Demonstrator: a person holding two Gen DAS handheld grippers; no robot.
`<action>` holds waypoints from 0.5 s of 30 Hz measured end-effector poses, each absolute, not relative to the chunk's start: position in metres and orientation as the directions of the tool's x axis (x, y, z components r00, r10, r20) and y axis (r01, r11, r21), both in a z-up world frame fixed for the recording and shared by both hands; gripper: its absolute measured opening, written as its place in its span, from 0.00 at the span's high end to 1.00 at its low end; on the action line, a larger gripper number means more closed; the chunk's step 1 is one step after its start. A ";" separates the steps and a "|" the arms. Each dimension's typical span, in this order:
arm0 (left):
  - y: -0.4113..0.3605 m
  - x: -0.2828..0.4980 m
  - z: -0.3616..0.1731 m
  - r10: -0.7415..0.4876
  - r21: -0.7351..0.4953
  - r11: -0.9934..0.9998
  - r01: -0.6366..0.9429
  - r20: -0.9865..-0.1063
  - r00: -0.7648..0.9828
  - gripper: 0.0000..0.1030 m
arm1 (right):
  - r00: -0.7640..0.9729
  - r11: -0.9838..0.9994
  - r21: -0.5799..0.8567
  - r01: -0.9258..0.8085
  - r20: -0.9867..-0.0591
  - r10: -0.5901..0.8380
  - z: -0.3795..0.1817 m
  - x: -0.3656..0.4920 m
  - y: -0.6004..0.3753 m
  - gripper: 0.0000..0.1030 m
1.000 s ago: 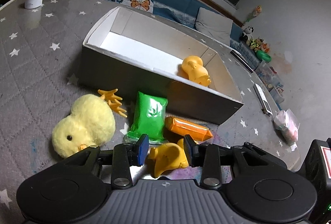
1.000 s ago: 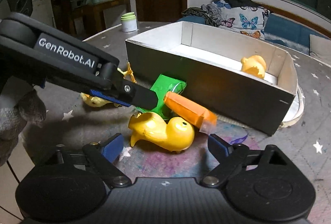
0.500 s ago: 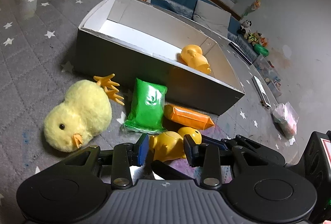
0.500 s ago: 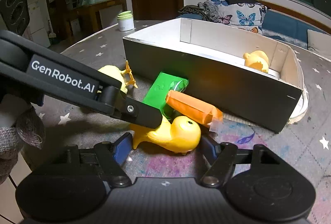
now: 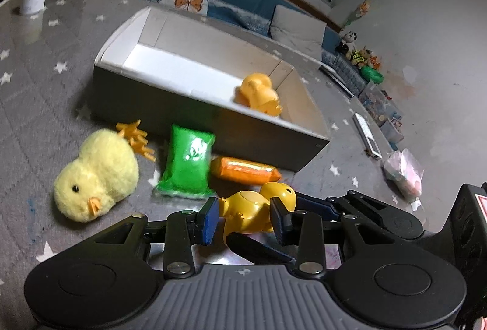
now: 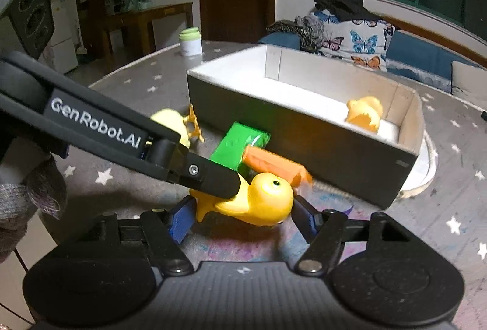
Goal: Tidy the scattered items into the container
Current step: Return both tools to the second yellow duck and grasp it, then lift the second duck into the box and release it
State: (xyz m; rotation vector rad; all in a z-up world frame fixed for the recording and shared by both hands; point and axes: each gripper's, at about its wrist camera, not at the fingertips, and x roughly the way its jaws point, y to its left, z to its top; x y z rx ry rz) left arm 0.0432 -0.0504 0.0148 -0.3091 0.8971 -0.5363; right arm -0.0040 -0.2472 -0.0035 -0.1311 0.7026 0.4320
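Rubber duck (image 6: 258, 196) lies on its side on the tabletop, near the front wall of the open box (image 6: 304, 144), with both tools around it. Left gripper (image 5: 245, 219) has its blue pads at the duck's body, looks pinched on it or nearly so; right gripper (image 6: 243, 217) is spread wide with the duck's head and tail between its fingers, not squeezing as far as I can tell. 1 duck (image 5: 258, 94) already sits inside the box at its right end. Plush chick (image 5: 94, 174), green packet (image 5: 187, 162) and orange packet (image 5: 245, 170) lie outside along the front wall. To lift cleanly: 1 tool should take the duck at its widest part, the other back off, then clear the wall before letting go; smooth plastic may slip.
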 end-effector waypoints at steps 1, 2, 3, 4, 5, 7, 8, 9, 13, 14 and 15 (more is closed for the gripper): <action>-0.051 0.043 0.017 -0.564 -0.469 0.825 0.314 -0.651 0.508 0.62 | 0.681 0.903 0.026 -0.428 -0.648 0.341 -0.002 -0.004 -0.248 0.33; -0.052 0.043 0.018 -0.564 -0.468 0.825 0.317 -0.649 0.510 0.62 | 0.682 0.903 0.025 -0.428 -0.647 0.341 -0.001 -0.004 -0.248 0.33; -0.053 0.042 0.019 -0.564 -0.467 0.825 0.318 -0.649 0.510 0.62 | 0.683 0.903 0.024 -0.429 -0.645 0.341 0.000 -0.004 -0.249 0.34; -0.054 0.043 0.019 -0.564 -0.467 0.825 0.317 -0.651 0.509 0.62 | 0.685 0.903 0.023 -0.429 -0.644 0.341 0.001 -0.004 -0.249 0.34; -0.055 0.043 0.018 -0.562 -0.467 0.826 0.314 -0.653 0.507 0.62 | 0.686 0.903 0.021 -0.429 -0.642 0.341 0.002 -0.004 -0.250 0.34; -0.056 0.042 0.018 -0.560 -0.466 0.828 0.312 -0.656 0.506 0.63 | 0.689 0.903 0.019 -0.430 -0.640 0.341 0.004 -0.004 -0.251 0.34; -0.056 0.042 0.018 -0.559 -0.465 0.828 0.312 -0.656 0.507 0.63 | 0.690 0.903 0.018 -0.430 -0.638 0.341 0.005 -0.004 -0.251 0.34; -0.056 0.042 0.019 -0.559 -0.466 0.829 0.311 -0.655 0.508 0.63 | 0.691 0.902 0.017 -0.430 -0.637 0.342 0.006 -0.004 -0.252 0.34; -0.057 0.042 0.026 -0.561 -0.469 0.827 0.310 -0.641 0.525 0.63 | 0.697 0.902 0.012 -0.431 -0.631 0.342 0.010 -0.004 -0.254 0.34; -0.057 0.042 0.029 -0.561 -0.468 0.826 0.312 -0.636 0.531 0.63 | 0.698 0.902 0.011 -0.432 -0.629 0.342 0.010 -0.004 -0.254 0.34; -0.058 0.044 0.032 -0.561 -0.469 0.826 0.313 -0.630 0.537 0.63 | 0.701 0.902 0.009 -0.433 -0.625 0.342 0.013 -0.004 -0.254 0.34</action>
